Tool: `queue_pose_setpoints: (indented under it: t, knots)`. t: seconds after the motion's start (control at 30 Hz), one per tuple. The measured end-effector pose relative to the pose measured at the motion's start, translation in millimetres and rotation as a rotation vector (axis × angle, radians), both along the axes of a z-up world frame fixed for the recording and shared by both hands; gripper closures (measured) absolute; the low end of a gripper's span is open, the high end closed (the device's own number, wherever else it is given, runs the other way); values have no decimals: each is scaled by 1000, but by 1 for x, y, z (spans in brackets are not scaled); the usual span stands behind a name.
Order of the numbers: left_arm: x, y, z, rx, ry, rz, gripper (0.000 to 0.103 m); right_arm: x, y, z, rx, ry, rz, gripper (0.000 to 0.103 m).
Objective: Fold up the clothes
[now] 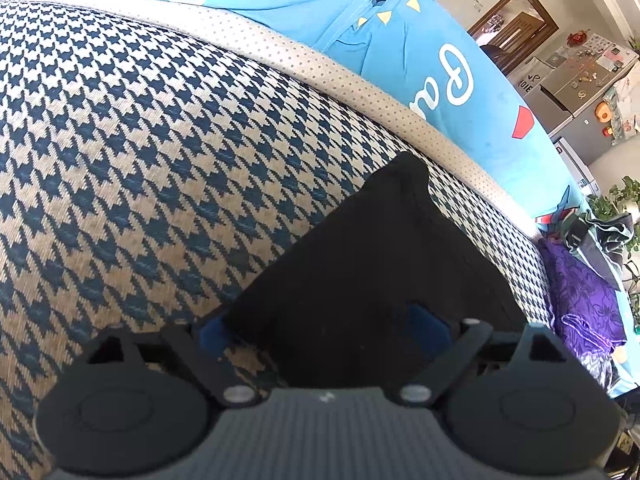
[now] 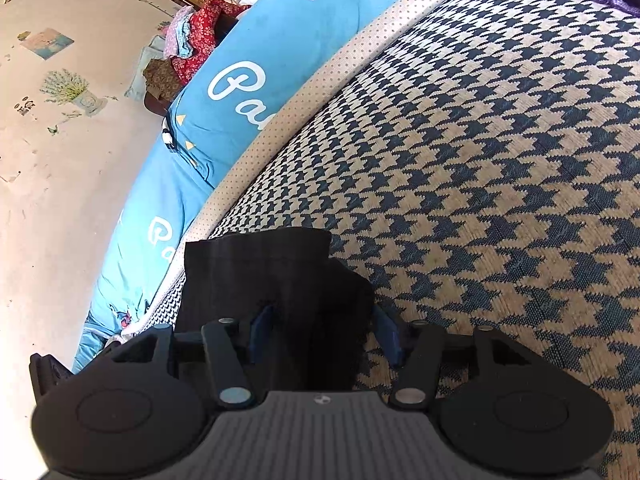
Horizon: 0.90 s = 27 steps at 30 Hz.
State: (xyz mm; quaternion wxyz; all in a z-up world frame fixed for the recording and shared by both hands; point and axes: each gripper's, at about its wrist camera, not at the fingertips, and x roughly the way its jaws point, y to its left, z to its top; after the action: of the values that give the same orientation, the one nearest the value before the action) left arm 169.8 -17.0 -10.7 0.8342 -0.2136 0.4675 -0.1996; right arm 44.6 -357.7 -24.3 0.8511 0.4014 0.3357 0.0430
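Fold being set down: black cloth garment (image 1: 372,280) lies on houndstooth mat (image 1: 140,160). Left gripper (image 1: 328,332) fingers apart around it; right gripper (image 2: 324,332) fingers apart, cloth between. Next, probably: withdraw without dragging.

Black garment (image 1: 372,276): dark plain fabric, hemmed edge and pointed corner visible, lying on houndstooth mat (image 1: 140,160) near its dotted border. From my right wrist view (image 2: 276,280), bunched, creased, upper edge ragged; full outline hidden.

Garment (image 1: 376,264) lies on mat (image 1: 160,160), between left gripper (image 1: 328,332) jaws. Beyond jaws, mat border, then bedsheet (image 1: 440,60). Clothes pile (image 1: 584,296) right of jaws, at mat edge.
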Motion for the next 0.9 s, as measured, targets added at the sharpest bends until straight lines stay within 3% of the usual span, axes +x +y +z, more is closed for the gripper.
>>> queue_pose_setpoints:
  t: [0.9]
  knots:
    - [-3,-26,2,69,-92,-88,6,32,12,-2,-32,-66,136,46]
